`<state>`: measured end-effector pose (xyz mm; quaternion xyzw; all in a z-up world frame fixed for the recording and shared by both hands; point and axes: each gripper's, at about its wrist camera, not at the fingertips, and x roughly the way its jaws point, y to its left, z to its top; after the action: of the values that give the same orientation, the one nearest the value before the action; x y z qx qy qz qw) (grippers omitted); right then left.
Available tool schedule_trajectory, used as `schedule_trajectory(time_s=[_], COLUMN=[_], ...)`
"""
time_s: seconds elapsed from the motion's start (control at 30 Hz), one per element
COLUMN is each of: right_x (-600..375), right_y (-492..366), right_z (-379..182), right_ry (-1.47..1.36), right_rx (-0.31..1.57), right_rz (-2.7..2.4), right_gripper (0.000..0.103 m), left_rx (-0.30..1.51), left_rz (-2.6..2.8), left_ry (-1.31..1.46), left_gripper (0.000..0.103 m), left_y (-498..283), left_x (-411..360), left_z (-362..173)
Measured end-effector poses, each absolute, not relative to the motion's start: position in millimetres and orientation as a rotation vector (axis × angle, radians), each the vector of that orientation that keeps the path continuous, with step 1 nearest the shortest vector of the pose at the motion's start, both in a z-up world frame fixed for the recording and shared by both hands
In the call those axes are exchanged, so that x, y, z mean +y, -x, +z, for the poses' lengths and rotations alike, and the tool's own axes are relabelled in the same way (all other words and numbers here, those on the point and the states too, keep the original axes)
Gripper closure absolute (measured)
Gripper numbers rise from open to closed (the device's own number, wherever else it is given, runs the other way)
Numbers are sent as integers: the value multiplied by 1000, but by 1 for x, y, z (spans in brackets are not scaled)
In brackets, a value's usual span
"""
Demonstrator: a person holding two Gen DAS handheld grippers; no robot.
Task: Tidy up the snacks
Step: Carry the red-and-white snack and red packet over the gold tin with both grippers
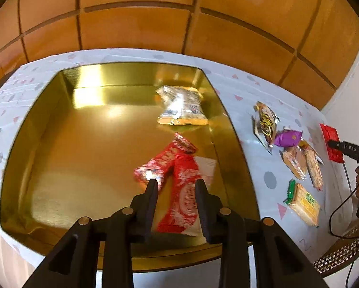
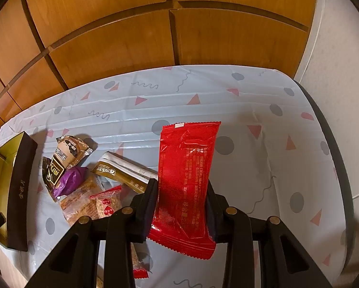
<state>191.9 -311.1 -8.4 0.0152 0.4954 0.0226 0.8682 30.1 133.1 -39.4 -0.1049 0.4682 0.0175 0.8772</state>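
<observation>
A gold-lined box (image 1: 42, 148) lies on the table. In it are a silver and gold snack pack (image 1: 181, 106) at the back right and red patterned packets (image 1: 177, 168) near the front. My left gripper (image 1: 176, 184) hovers over the box with a red patterned packet between its fingers; the fingers look parted around it, and contact is unclear. My right gripper (image 2: 180, 187) is shut on a plain red packet (image 2: 186, 180), held above the table. Loose snacks lie right of the box: a purple one (image 1: 287, 138), a green-ended cracker pack (image 1: 303, 202).
The box's dark outer wall (image 2: 18, 192) shows at the left of the right wrist view, with a snack pile (image 2: 83, 175) beside it. Wood panelling stands behind the table. A cable (image 1: 340, 213) and a woven chair (image 1: 340, 254) are at the right.
</observation>
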Motion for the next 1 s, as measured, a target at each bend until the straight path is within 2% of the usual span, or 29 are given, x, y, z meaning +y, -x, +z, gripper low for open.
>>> schedule_trajectory(time_s=[0.37, 0.5, 1.0], right_x=[-283, -240, -46], right_y=[-175, -160, -113], right_z=[3, 15, 23], right_ry=[-37, -10, 89], right_rx=[1025, 1014, 1020], right_rz=[124, 230, 626], right_gripper=[66, 66, 66], left_rx=[940, 921, 885], left_rz=[209, 226, 236], left_ry=[259, 271, 264], left_gripper=[70, 67, 66], left_y=[-13, -9, 3], left_x=[172, 175, 186], left_z=[-26, -24, -21])
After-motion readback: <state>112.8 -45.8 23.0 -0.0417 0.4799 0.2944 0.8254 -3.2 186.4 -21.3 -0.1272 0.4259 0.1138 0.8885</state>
